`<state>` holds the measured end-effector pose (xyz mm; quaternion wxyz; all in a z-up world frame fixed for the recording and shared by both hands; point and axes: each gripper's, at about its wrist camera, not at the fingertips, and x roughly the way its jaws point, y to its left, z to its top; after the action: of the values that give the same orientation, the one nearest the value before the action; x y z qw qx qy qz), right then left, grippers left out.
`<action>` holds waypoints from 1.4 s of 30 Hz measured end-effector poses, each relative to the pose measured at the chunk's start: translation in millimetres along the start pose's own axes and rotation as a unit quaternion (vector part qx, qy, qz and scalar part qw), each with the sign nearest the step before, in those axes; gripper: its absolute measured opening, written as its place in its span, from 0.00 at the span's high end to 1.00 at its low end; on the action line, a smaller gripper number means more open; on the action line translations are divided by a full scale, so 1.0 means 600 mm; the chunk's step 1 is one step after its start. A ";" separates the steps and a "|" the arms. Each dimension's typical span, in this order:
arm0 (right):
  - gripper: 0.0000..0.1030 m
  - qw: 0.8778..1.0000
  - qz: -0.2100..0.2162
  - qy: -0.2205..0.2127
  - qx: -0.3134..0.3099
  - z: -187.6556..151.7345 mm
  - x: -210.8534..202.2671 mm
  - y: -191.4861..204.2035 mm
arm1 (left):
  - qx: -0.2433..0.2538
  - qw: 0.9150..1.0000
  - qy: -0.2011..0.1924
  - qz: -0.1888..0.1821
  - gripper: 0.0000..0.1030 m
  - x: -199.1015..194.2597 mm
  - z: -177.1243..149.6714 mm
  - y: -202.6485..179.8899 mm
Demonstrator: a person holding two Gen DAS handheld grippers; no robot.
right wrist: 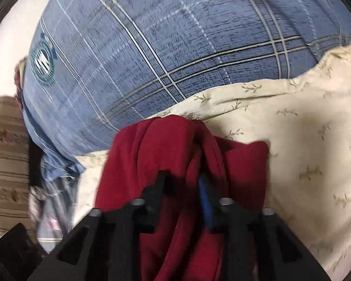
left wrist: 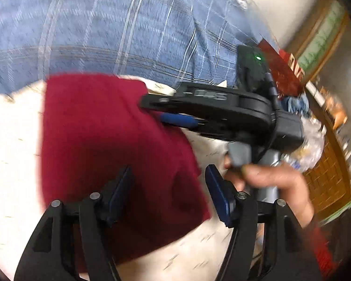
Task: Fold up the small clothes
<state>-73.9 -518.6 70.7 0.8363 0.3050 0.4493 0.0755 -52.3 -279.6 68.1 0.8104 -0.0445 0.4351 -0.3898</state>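
Observation:
A dark red cloth (left wrist: 110,145) lies on a cream sheet (left wrist: 9,145) with a leaf print. My left gripper (left wrist: 169,182) is open above the cloth's near edge, its jaws wide apart and empty. My right gripper (right wrist: 183,192) is shut on a bunched fold of the red cloth (right wrist: 166,140). In the left wrist view the right gripper (left wrist: 152,107) shows from the side, pinching the cloth's far right edge, with a hand (left wrist: 273,182) on its handle.
A large pillow in blue plaid (right wrist: 152,46) lies just behind the cloth and also fills the top of the left wrist view (left wrist: 105,23). A striped beige cushion (right wrist: 7,159) stands at the left. Wooden furniture (left wrist: 327,164) is at the right.

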 end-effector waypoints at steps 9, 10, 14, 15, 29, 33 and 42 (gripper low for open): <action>0.32 0.999 -0.002 0.042 -0.034 -0.050 0.014 0.038 | -0.019 0.996 -0.002 0.091 0.37 -0.046 -0.054 0.084; 0.32 0.999 -0.008 0.040 -0.029 -0.052 0.022 0.039 | -0.027 0.995 0.002 0.092 0.37 -0.044 -0.059 0.092; 0.75 0.998 -0.022 0.017 -0.051 -0.053 0.021 0.050 | -0.031 0.995 -0.002 0.092 0.37 -0.053 -0.073 0.081; 0.79 0.998 -0.026 0.014 -0.061 -0.057 0.014 0.048 | -0.029 0.996 -0.003 0.090 0.37 -0.056 -0.074 0.076; 0.66 0.988 -0.109 -0.047 -0.102 -0.031 -0.084 0.052 | -0.020 0.994 0.009 0.111 0.31 -0.017 -0.075 0.063; 0.69 0.984 -0.049 -0.038 -0.167 -0.066 -0.116 0.116 | -0.021 0.993 0.009 0.116 0.29 -0.014 -0.077 0.061; 0.87 0.987 -0.092 0.010 -0.130 -0.125 -0.099 0.035 | -0.024 0.992 0.007 0.121 0.22 -0.019 -0.091 0.065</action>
<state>-165.5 -492.1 94.0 0.8677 0.1503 0.4702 0.0589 -73.6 -230.4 26.1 0.8474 -0.0085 0.4518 -0.2788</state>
